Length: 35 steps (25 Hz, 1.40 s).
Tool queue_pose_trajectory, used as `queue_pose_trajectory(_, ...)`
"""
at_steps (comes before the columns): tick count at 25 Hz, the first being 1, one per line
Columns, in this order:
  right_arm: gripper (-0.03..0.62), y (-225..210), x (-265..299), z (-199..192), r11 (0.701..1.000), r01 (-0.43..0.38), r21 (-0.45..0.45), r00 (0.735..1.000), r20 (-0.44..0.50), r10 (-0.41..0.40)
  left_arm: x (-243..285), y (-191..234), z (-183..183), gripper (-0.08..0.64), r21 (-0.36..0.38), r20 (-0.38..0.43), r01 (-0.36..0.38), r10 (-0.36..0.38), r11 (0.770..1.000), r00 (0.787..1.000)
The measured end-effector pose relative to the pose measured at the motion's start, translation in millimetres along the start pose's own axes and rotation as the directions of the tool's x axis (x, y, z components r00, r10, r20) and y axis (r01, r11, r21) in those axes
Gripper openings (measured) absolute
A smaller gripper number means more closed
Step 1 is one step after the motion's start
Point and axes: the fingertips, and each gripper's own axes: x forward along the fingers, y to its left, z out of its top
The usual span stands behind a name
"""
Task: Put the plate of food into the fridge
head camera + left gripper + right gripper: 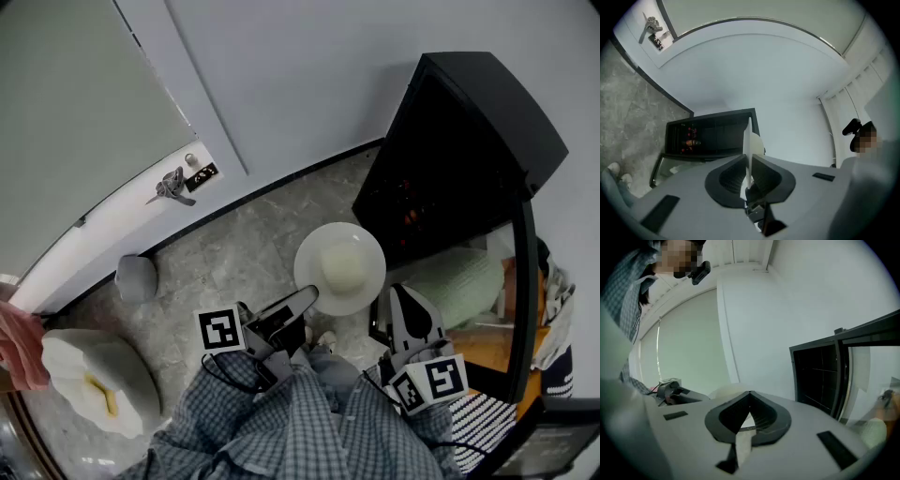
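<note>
A white plate (366,248) with a pale round bun (343,267) hangs over the floor in front of the black fridge (469,122). The fridge's glass door (521,291) stands swung wide. My left gripper (307,298) is shut on the plate's near left rim. In the left gripper view the plate (748,140) shows edge-on between the jaws of the left gripper (749,158), with the dark fridge (712,133) beyond. My right gripper (396,295) sits by the plate's right rim. Its jaws (750,394) meet at the tips, and the pale plate (727,390) lies just behind them.
A door with a lever handle (172,185) is at the far left. A grey lump (137,277) and a white bulky object (94,375) lie on the stone floor. Through the glass door a green bundle (461,281) shows, with striped cloth (487,412) below it.
</note>
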Motion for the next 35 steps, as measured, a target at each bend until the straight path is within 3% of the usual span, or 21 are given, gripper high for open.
queue_pose_trajectory(12,0.008,-9,1,4,1.000,0.015,0.022,1.000,0.009,-0.015,10,0,-2,0.031,-0.007,-0.007,0.005,-0.005,1.000,1.000)
queue_pose_trajectory(19,0.008,-18,6,-9,0.970,0.025,0.244,0.999,-0.026,-0.019,8,3,2,0.031,-0.012,0.002,0.003,-0.003,1.000,1.000)
queue_pose_trajectory(21,0.008,-19,7,-13,0.947,0.030,0.319,0.999,-0.032,-0.021,8,3,3,0.031,-0.015,0.005,0.006,-0.006,1.000,1.000)
queue_pose_trajectory(23,0.008,-19,6,-16,0.904,0.026,0.427,1.000,-0.020,-0.019,8,4,4,0.031,-0.016,0.008,0.012,-0.012,1.000,1.000)
queue_pose_trajectory(28,0.036,-18,5,-32,0.738,-0.018,0.675,0.999,-0.007,0.031,11,4,4,0.031,-0.026,0.015,0.031,-0.031,0.999,0.999)
queue_pose_trajectory(30,0.087,-13,6,-33,0.711,-0.044,0.702,0.998,-0.003,0.064,12,5,2,0.031,-0.031,0.011,0.030,-0.029,0.999,1.000)
queue_pose_trajectory(33,0.101,-5,8,-35,0.677,-0.081,0.732,0.994,0.010,0.108,12,7,-1,0.031,-0.038,0.004,0.029,-0.029,0.999,1.000)
queue_pose_trajectory(35,0.101,-4,10,-35,0.681,-0.088,0.727,0.993,0.006,0.122,12,7,-1,0.031,-0.051,0.008,0.039,-0.038,0.998,0.999)
